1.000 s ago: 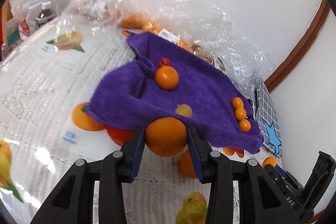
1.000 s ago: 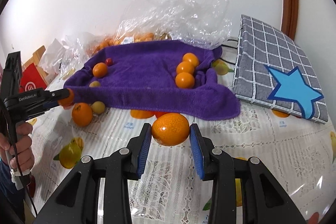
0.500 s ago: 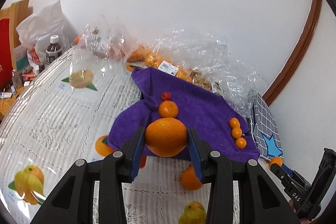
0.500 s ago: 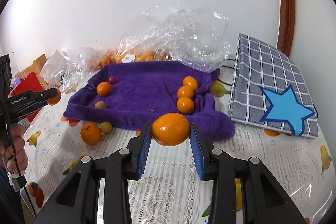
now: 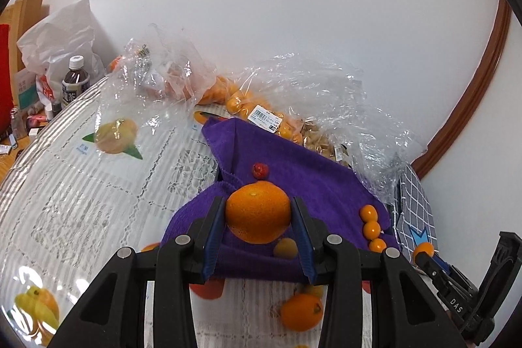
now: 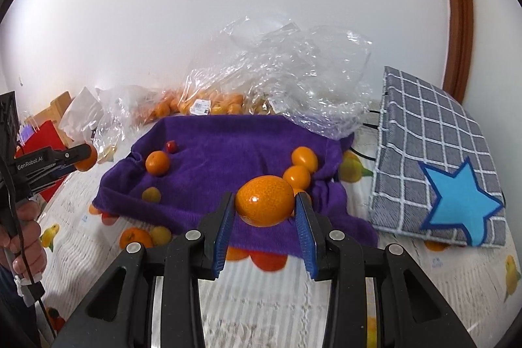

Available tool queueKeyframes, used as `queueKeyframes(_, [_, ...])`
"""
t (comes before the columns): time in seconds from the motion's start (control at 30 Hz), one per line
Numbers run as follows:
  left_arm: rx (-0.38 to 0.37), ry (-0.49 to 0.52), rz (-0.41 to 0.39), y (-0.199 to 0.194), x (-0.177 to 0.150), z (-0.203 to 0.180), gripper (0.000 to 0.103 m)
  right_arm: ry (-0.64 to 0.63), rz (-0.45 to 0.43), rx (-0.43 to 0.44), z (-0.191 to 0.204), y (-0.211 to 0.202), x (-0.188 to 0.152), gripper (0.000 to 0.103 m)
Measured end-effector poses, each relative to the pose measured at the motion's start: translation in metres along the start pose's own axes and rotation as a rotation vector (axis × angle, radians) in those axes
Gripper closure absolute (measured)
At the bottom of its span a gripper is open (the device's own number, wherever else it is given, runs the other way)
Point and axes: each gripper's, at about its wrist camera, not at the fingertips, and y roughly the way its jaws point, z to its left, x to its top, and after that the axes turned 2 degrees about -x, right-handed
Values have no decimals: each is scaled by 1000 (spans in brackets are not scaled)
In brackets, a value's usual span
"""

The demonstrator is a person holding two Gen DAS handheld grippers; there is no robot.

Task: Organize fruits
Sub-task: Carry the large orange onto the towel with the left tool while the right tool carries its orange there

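Clear plastic bags (image 6: 228,100) at the worktop's back hold many small oranges. Each claw, left claw (image 5: 258,225) and right claw (image 6: 265,214), pinches one orange.

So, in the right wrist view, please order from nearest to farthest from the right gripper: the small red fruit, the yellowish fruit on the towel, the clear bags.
1. Yellowish fruit, on the towel's near left part.
2. Small red fruit, farther back left.
3. Clear bags, behind the towel, by the wall.

Grey checked cushion (image 6: 434,158) with blue star, right; 1 dark bottle (image 5: 75,80) beside white bag (image 5: 62,31).
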Motion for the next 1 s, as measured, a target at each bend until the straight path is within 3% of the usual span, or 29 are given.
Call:
queueKeyframes(0.37, [2, 18, 79, 50, 3, -3, 65, -46, 69, 18, 9, 62, 24, 66])
queueKeyframes(0.63, [9, 33, 159, 71, -7, 0, 65, -59, 134, 48, 12, 97, 13, 66])
queueKeyframes(1.0, [55, 113, 146, 78, -12, -12, 65, -93, 152, 42, 21, 109, 5, 66])
